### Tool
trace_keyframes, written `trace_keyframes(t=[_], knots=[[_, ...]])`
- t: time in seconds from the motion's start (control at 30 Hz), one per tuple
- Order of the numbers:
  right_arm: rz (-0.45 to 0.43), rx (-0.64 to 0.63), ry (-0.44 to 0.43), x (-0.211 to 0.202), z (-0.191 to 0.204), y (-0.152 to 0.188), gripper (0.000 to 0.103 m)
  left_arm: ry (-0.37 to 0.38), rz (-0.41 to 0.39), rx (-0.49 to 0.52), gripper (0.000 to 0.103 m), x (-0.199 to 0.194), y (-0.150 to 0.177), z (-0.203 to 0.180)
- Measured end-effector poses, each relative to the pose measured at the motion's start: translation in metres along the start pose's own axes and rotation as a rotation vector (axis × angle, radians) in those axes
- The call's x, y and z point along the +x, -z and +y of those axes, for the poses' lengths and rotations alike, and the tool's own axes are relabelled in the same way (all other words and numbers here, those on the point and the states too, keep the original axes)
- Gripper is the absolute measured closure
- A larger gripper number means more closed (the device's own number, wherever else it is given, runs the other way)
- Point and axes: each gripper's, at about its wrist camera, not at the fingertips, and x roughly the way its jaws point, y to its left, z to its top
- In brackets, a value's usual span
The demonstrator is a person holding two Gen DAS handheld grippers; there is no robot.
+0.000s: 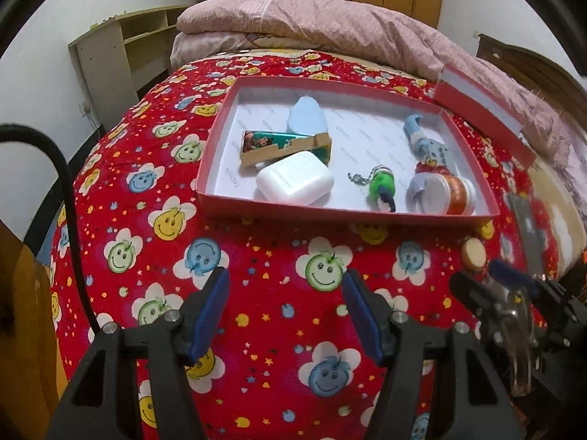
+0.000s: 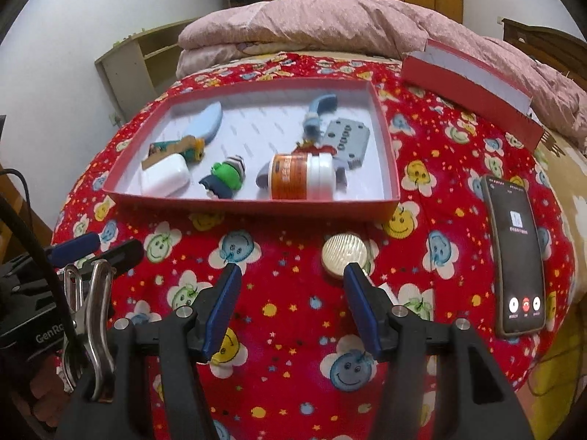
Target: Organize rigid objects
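We take the red box [image 1: 345, 216] as our landmark: it lies open on the flowered red blanket [image 1: 256, 286], its white floor holding 7 things that we can pick out. In its near left part sits a white case [image 1: 295, 182], touching the picture tin [image 1: 282, 146] just behind it, and a pale blue oval piece [image 1: 307, 116] lies behind the tin. Near the middle of the box's front wall lies a green toy [image 1: 381, 187] on a bead chain. In the near right corner an orange-labelled jar [image 2: 302, 177] lies on its side, its white lid toward the right wall; behind it we see a grey block [image 2: 346, 139] and a blue-handled figure [image 2: 317, 115]. Outside the box, just in front of its right corner, a round gold disc [image 2: 344, 253] rests on the blanket. Right of the box, well apart, lies a phone [image 2: 515, 256] with its screen lit. Behind the box's right end the red lid [image 2: 473, 86] leans on a pink quilt [image 2: 330, 22]. Our left gripper [image 1: 288, 315] hangs over the blanket in front of the box, jaws about half open with nothing between them. Our right gripper [image 2: 293, 310] is likewise about half open and empty; its right fingertip overlaps the disc's near edge in the right wrist view, but we cannot tell whether it touches.
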Motion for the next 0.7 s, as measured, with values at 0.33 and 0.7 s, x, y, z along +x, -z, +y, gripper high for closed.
trace_keyframes(t=[0.33, 0.7], knots=[[-0.003, -0.028, 0.051, 0.01, 0.007, 0.009, 0.044, -0.024, 0.022, 0.017, 0.036, 0.015, 0.004, -0.002], [-0.013, -0.014, 0.04, 0.019, 0.01, 0.016, 0.041, -0.025, 0.025, 0.033, 0.032, 0.025, 0.01, -0.002]])
